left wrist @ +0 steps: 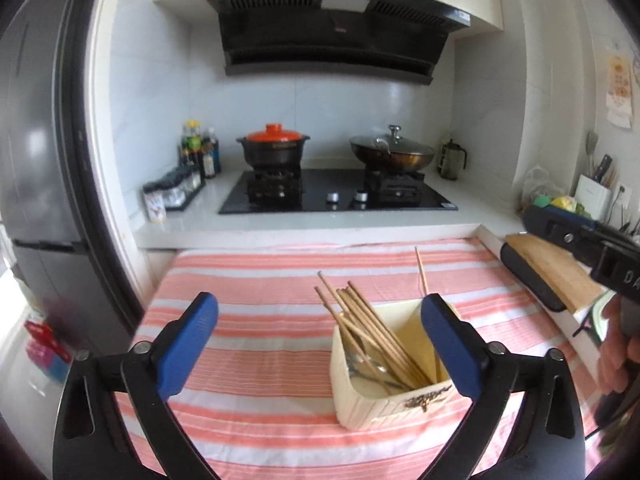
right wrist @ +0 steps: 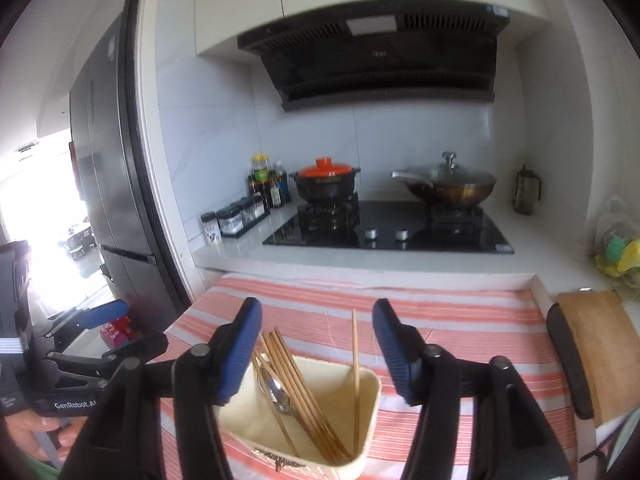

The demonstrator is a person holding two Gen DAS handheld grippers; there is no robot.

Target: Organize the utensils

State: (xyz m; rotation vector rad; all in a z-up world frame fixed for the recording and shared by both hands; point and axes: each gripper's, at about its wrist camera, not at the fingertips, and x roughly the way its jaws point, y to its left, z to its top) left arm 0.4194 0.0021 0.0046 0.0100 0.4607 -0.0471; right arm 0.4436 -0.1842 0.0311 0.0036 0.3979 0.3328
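Note:
A cream utensil holder (left wrist: 384, 404) (right wrist: 236, 420) stands on the pink striped cloth (left wrist: 256, 280) (right wrist: 460, 320). It holds several wooden chopsticks (left wrist: 356, 316) (right wrist: 288, 364), metal spoons (left wrist: 360, 360) (right wrist: 278, 392) and one chopstick (left wrist: 421, 272) (right wrist: 354, 360) leaning apart at its right side. My left gripper (left wrist: 318, 340) is open and empty, just left of and above the holder. My right gripper (right wrist: 316, 348) is open and empty, directly above the holder; it also shows at the right edge of the left wrist view (left wrist: 568, 236).
A wooden cutting board (left wrist: 560, 272) (right wrist: 600, 344) lies at the cloth's right edge. Behind are a gas hob (left wrist: 340, 196) with an orange-lidded pot (left wrist: 274, 144) and a wok (left wrist: 392, 152), and condiment bottles (left wrist: 200, 152). A dark fridge (left wrist: 44, 160) stands left.

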